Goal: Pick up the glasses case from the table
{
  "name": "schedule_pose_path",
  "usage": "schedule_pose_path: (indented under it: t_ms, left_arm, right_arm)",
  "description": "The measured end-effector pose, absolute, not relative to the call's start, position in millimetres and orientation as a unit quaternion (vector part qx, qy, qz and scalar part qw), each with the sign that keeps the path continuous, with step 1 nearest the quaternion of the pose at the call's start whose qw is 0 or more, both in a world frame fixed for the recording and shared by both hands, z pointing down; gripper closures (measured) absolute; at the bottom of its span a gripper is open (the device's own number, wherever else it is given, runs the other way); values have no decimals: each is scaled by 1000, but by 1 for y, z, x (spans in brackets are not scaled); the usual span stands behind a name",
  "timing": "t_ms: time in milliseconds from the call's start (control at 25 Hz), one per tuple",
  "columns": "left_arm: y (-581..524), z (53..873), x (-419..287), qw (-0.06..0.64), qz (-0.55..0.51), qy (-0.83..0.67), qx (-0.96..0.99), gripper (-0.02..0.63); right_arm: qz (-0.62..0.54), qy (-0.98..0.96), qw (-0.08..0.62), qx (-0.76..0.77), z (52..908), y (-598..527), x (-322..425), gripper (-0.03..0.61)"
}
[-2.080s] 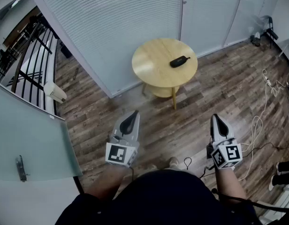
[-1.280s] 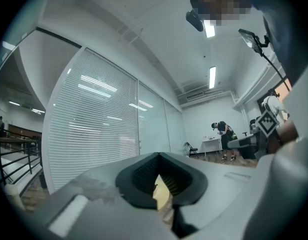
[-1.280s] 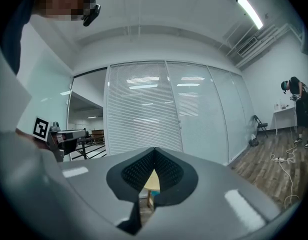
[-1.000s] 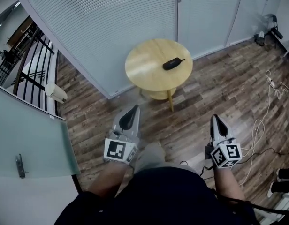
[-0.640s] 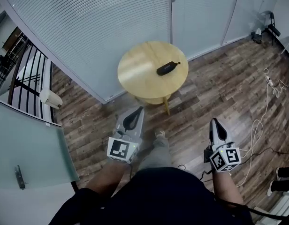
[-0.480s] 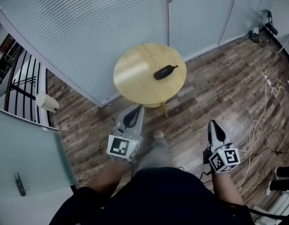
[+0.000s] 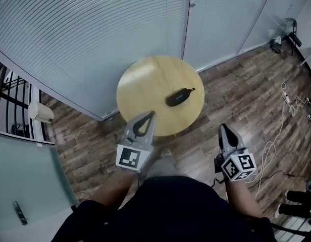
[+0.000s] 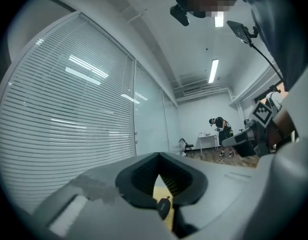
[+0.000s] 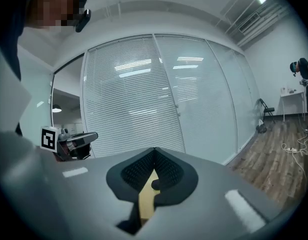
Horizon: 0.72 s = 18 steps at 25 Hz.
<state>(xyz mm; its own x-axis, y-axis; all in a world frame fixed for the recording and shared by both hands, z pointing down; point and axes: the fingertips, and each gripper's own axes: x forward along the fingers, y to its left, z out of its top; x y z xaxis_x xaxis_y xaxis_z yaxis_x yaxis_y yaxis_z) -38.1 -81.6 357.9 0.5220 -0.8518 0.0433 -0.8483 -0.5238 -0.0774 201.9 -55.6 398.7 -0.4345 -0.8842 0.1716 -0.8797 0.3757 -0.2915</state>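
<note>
While the person is standing just short of the round, pale wooden desk (image 7: 145, 84), the small black oval glasses case (image 7: 178, 97) is lying flat on the desk's top, right of its centre in the head view and short of its right rim, with nothing touching it. The left grey tongs (image 7: 151, 114) are pointing at the desk, their tip overlapping its near edge in the head view. Their own view is showing the two jaws meeting at the tips and gripping nothing, with the case sitting low in the hollow behind the joined tips, on a yellow sliver of the desk. The right grey tongs (image 7: 223, 126) are hovering off the desk's near right side, over the dark wood-plank floor (image 7: 236, 95), clear of the rim. They too are closed and empty, and their view is framing a narrow strip of the desk's top through the same hollow. Each pair of tongs is carrying its black-and-white marker cube at the rear, nearer the person than the desk. Behind the desk, a glass wall with white slatted blinds (image 7: 95, 34) is running across the head view. To the desk's right, a thin white cable (image 7: 276, 150) is trailing over the floor.
</note>
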Motion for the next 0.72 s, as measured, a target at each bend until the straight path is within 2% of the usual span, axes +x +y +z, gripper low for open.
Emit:
schedule_pose_path:
  t_ms: [440, 720]
  left_arm:
    - [-213, 368, -42, 8, -45, 486, -873, 611]
    - [-249, 375, -54, -4, -44, 544, -838, 611]
  right_arm:
    - [-159, 849, -30, -503, 406, -191, 176, 571]
    - [-145, 906, -81, -389, 436, -254, 148, 571]
